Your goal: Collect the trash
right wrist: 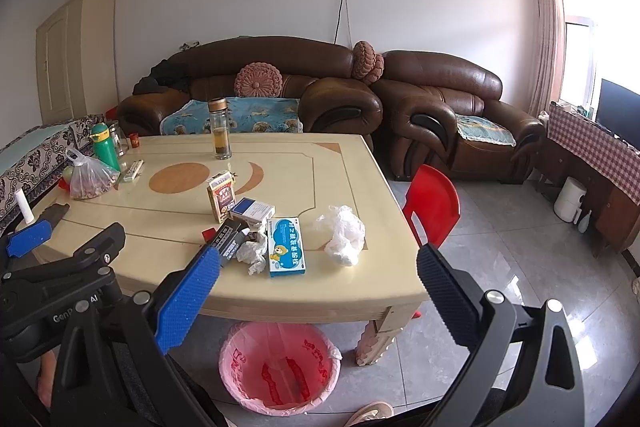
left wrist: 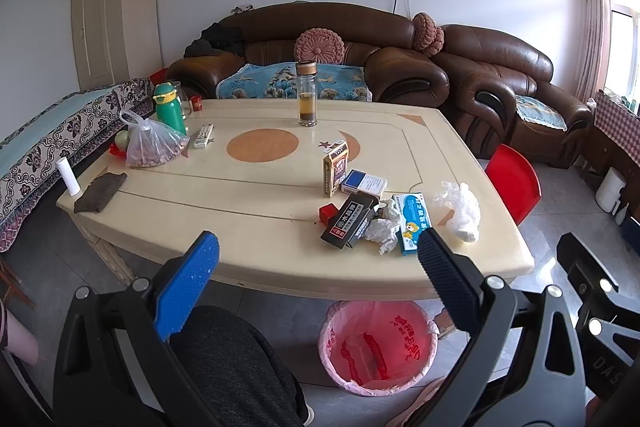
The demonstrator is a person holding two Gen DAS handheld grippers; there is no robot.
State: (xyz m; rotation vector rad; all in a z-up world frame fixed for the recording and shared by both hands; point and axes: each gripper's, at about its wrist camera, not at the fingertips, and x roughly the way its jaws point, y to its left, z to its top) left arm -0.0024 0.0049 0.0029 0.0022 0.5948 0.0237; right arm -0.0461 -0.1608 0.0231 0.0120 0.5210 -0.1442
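Trash lies in a heap on the cream table (left wrist: 260,211) near its front right: a black box (left wrist: 352,223), crumpled tissue (left wrist: 384,227), a blue-and-white medicine box (left wrist: 412,223), a crumpled clear plastic bag (left wrist: 460,207), a blue-white pack (left wrist: 364,183) and an upright yellow carton (left wrist: 335,167). Under the table's front edge stands a bin with a pink liner (left wrist: 332,311), also visible from the right wrist as the bin (right wrist: 232,347). My left gripper (left wrist: 318,243) hangs open in front of the heap, holding nothing. My right gripper (right wrist: 320,255) is open too, short of the medicine box (right wrist: 286,247).
Further back on the table are a glass tea bottle (left wrist: 307,95), a green flask (left wrist: 170,107), a bag of nuts (left wrist: 154,147), a remote (left wrist: 203,135) and a dark cloth (left wrist: 100,191). A red chair (left wrist: 514,181) stands at the right; brown sofas (left wrist: 320,51) behind. A person's knee (left wrist: 224,359) is below.
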